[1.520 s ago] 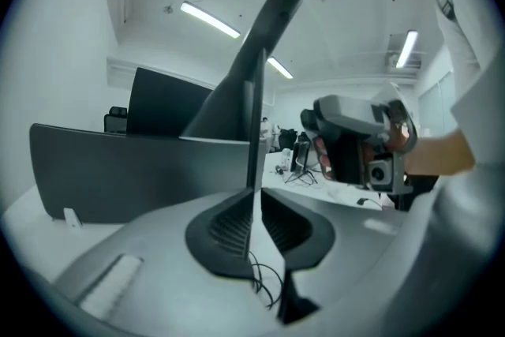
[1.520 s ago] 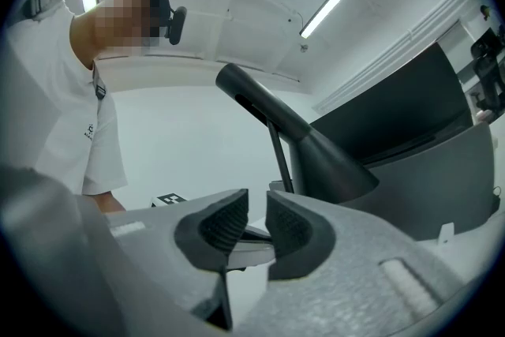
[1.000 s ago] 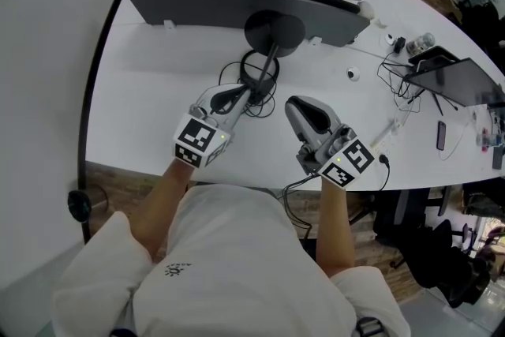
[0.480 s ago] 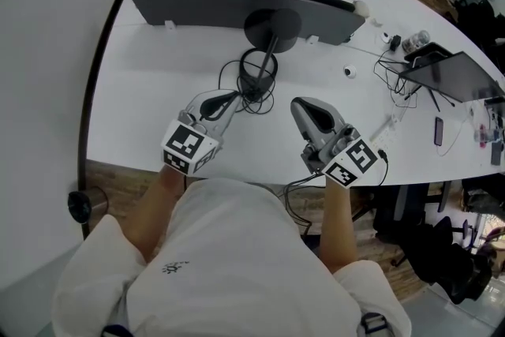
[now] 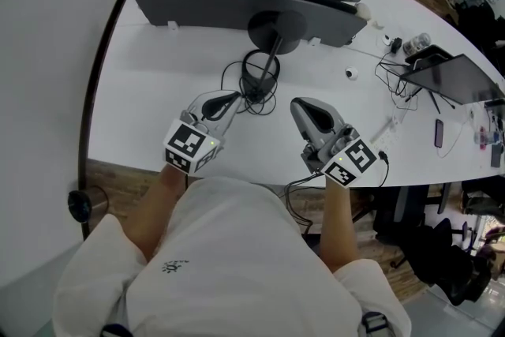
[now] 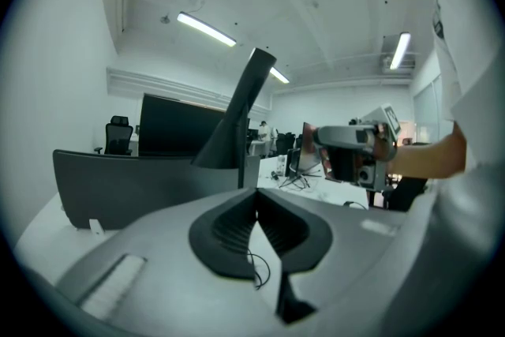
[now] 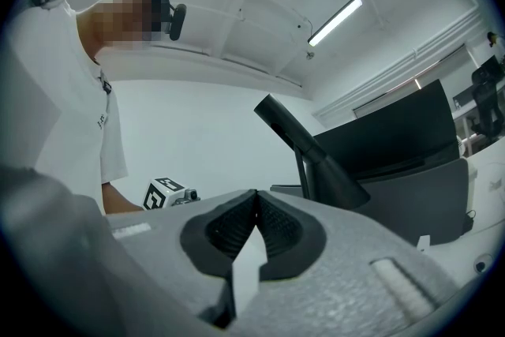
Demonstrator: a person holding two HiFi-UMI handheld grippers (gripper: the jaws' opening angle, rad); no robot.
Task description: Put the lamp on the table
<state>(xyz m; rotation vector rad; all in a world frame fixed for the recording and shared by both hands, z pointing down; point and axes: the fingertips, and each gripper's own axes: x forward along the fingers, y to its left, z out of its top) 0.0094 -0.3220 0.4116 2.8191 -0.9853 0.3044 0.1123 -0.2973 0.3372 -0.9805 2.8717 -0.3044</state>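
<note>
Since lamp stands on the surface, free of both grippers, placement looks done. Left gripper sits just this side of lamp by the cable coil, right gripper further right. Both have fingers pressed together with nothing between, likely parked clear so nothing tips it.

Bright, even office light from ceiling light strips, white table close to glare, shadows faint and soft, head view sharp, both gripper views bent fisheye with black rounded corners, nearest foreground slightly blurred.
</note>
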